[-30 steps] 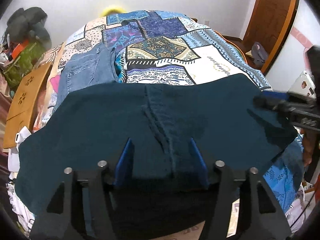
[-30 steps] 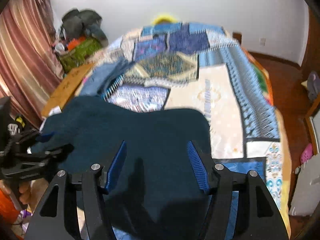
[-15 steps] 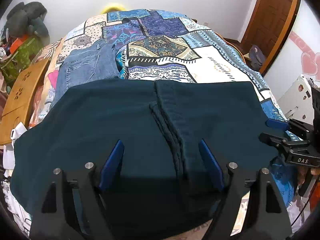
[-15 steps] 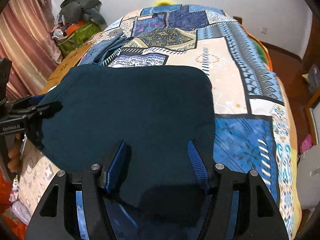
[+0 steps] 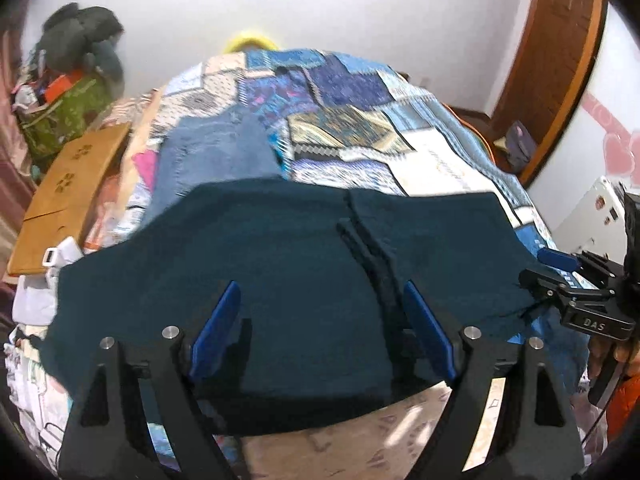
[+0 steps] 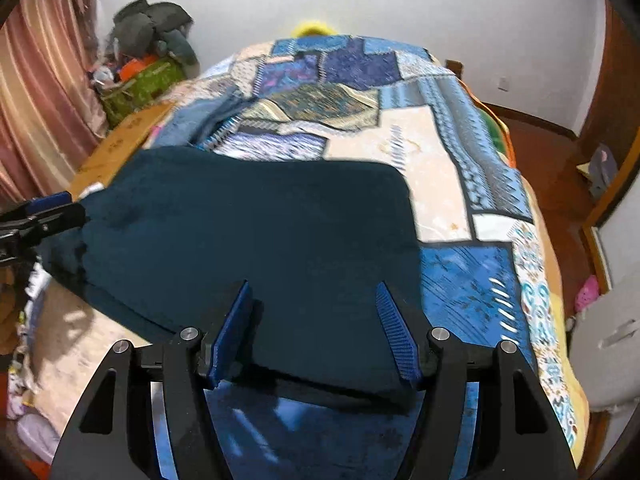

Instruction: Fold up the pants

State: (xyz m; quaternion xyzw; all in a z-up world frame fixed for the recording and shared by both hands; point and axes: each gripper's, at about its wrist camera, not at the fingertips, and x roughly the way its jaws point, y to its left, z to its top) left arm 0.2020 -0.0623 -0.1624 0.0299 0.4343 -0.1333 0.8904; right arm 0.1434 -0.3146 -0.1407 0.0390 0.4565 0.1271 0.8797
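Dark teal pants [image 5: 280, 264] lie spread flat across the near end of a bed with a patchwork quilt [image 5: 344, 128]; a raised centre seam [image 5: 372, 256] runs toward me. They also show in the right wrist view [image 6: 260, 232]. My left gripper [image 5: 322, 328] is open and empty, its blue pads above the near edge of the pants. My right gripper [image 6: 314, 328] is open and empty above the pants' near right edge. Each gripper shows at the side of the other view: the right one [image 5: 576, 292] and the left one [image 6: 36, 220].
Folded blue jeans [image 5: 208, 160] lie on the quilt beyond the pants, at left. A wooden board [image 5: 68, 188] and a cluttered pile with a green bag [image 5: 64, 116] stand left of the bed. A wooden door [image 5: 560, 60] is at the right.
Both grippers have drawn back toward the near edge of the bed and tilted up a little. The pants, lifted and draped a second ago, now lie flat and let go.
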